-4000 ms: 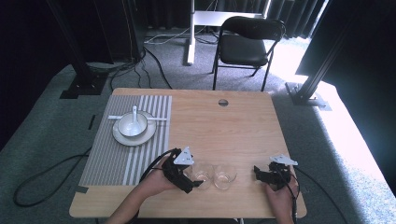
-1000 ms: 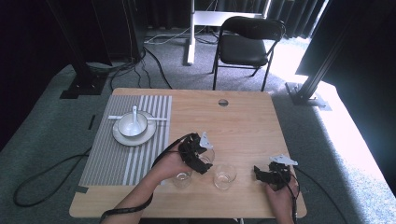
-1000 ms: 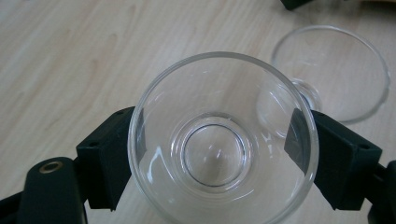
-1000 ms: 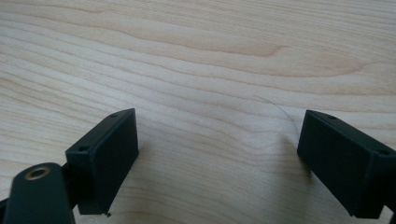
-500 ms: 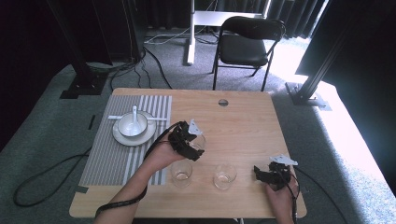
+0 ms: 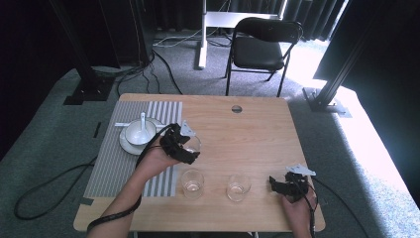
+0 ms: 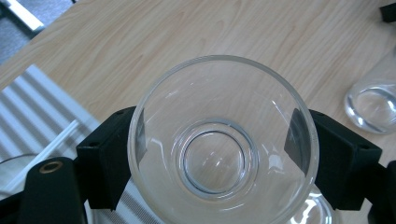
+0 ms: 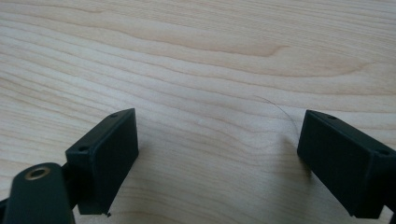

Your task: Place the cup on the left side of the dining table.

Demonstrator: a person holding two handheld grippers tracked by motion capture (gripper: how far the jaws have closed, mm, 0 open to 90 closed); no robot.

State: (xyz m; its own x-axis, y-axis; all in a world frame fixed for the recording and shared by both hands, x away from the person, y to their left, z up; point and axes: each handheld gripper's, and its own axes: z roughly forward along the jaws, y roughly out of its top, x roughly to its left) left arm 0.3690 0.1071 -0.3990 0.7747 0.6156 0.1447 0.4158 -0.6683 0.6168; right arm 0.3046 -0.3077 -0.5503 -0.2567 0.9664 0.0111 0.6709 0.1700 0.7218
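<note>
Left claw (image 6: 190, 148) clamped on a clear glass (image 7: 223, 140); in the left gripper view both black jaws press the glass wall from opposite sides, mouth of the glass facing the camera, base ring visible through it. In the high view the held glass (image 6: 192, 144) sits above the tabletop (image 6: 257, 134) just past the right edge of the striped placemat (image 6: 111, 166), clear of the surface as far as I can tell

Right claw (image 6: 277, 184) apart, nothing between the jaws; the right gripper view shows bare wood grain (image 8: 205, 70) in the gap. It rests low near the tabletop's near right corner

2 more glasses stand upright on the tabletop near the front edge: 1 (image 6: 192, 182) just beside the placemat's right edge, directly nearer the person than the held glass; the other (image 6: 238, 186) between that one and the right claw, apart from both

On the placemat's far end: white plate (image 6: 126, 145) carrying a white bowl (image 6: 139, 133) with a white spoon (image 6: 143, 120) lying in it, just left of the left claw

Black folding chair (image 6: 265, 44) on the floor beyond the tabletop
</note>
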